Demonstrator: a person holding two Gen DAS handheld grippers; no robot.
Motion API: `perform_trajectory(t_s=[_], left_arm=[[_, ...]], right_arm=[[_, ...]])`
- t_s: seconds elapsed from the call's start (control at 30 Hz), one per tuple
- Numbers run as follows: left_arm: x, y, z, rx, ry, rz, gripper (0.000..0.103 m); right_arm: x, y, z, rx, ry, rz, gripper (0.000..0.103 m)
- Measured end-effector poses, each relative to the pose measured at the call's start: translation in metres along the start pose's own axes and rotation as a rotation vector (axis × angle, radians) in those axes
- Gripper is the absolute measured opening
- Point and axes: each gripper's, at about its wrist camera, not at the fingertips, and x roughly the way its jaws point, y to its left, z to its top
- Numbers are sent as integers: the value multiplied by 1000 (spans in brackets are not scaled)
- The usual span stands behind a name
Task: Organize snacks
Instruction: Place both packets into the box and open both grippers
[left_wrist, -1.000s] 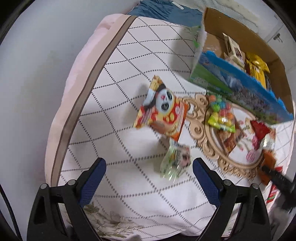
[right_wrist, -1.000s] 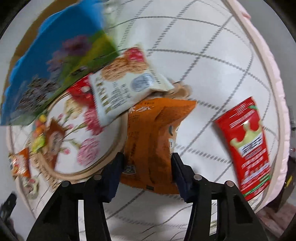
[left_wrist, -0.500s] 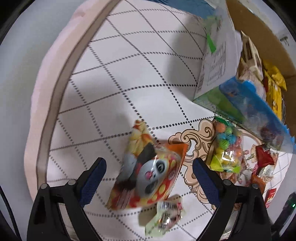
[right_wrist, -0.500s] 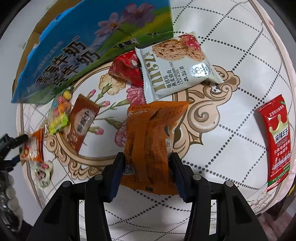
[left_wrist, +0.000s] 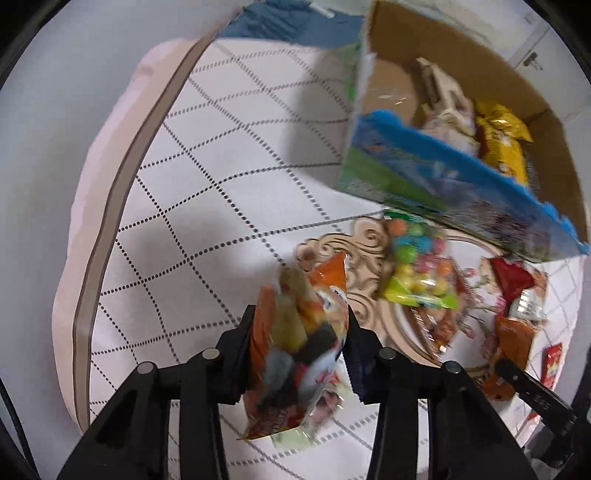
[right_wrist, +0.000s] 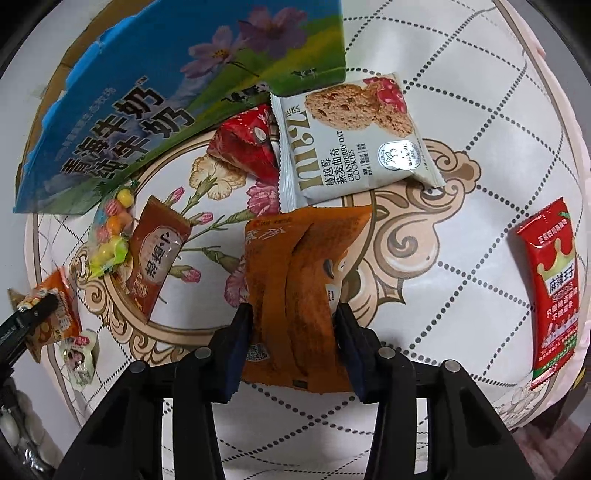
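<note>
My left gripper (left_wrist: 298, 334) is shut on the orange panda snack bag (left_wrist: 299, 343) and holds it above the quilted table cover; the bag is blurred. It also shows at the left of the right wrist view (right_wrist: 55, 314). My right gripper (right_wrist: 293, 332) is shut on an orange-brown snack bag (right_wrist: 299, 291) over the floral medallion. The open cardboard box (left_wrist: 465, 122) with a blue-green printed side stands at the back and holds yellow packets (left_wrist: 502, 136) and a pale carton.
On the cover lie a cranberry oat cookie pack (right_wrist: 354, 136), a red wrapped sweet (right_wrist: 247, 144), a brown bar (right_wrist: 155, 258), a bag of coloured candies (right_wrist: 110, 229), a small clear candy pack (right_wrist: 79, 354) and a red strip packet (right_wrist: 554, 284) near the right edge.
My left gripper has closed on the panda bag and lifted it off the cover. The right gripper has kept its hold on the orange-brown bag, almost still over the last half second.
</note>
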Motion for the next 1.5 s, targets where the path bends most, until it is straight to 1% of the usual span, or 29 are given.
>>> perform_trajectory(t_s=[0.07,0.2,0.37,0.4,0.47,0.57,0.7,0.8,0.83,0.9,0.97,1.03,1.13,1.23,1.3,1.37,1.5], left_arm=[[-14,-7,-6,4,-28,-18,38],[-38,-16,-13,2,-54,-76,38],[-68,-28,-5,40,-100,-120,38],[-73,-34,-3,45,-112,-132,38],[-90,-43,5,59,-137,-162,38],[-109,-55,20,82,-174,-195,38],[-132,-74,54,123,-212,-218,38],[-141,-88,88,157,-232,-211,38],[-141,-93,104,164,-230,-204,38],[-138,-99,126,174,-221,-192,38],[-127,-105,155,183,-190,-173,38],[-113,-109,177,186,-158,-160,38],[-81,-117,205,207,-80,-138,38],[-49,-122,224,217,-21,-109,38],[-34,-124,229,228,0,-92,38],[-20,-128,235,239,23,-80,38],[-3,-131,246,247,43,-67,38]], right_arm=[[-5,1,-4,-3,-1,22,46],[-19,4,-14,-3,-10,80,44],[-52,14,-23,-31,-50,153,44],[-60,10,-21,-33,-57,169,43],[-81,7,-17,-44,-82,204,43],[-105,15,-7,-58,-120,256,43],[-137,36,16,-81,-167,307,43],[-156,48,43,-93,-199,318,43],[-160,53,54,-96,-211,315,43],[-161,62,75,-97,-222,305,43],[-156,73,100,-98,-220,296,43],[-150,82,123,-98,-214,285,43],[-131,98,159,-96,-196,256,43],[-111,111,186,-93,-164,232,43],[-99,118,196,-92,-146,217,43],[-86,123,203,-101,-130,197,43],[-63,127,215,-113,-96,167,43]])
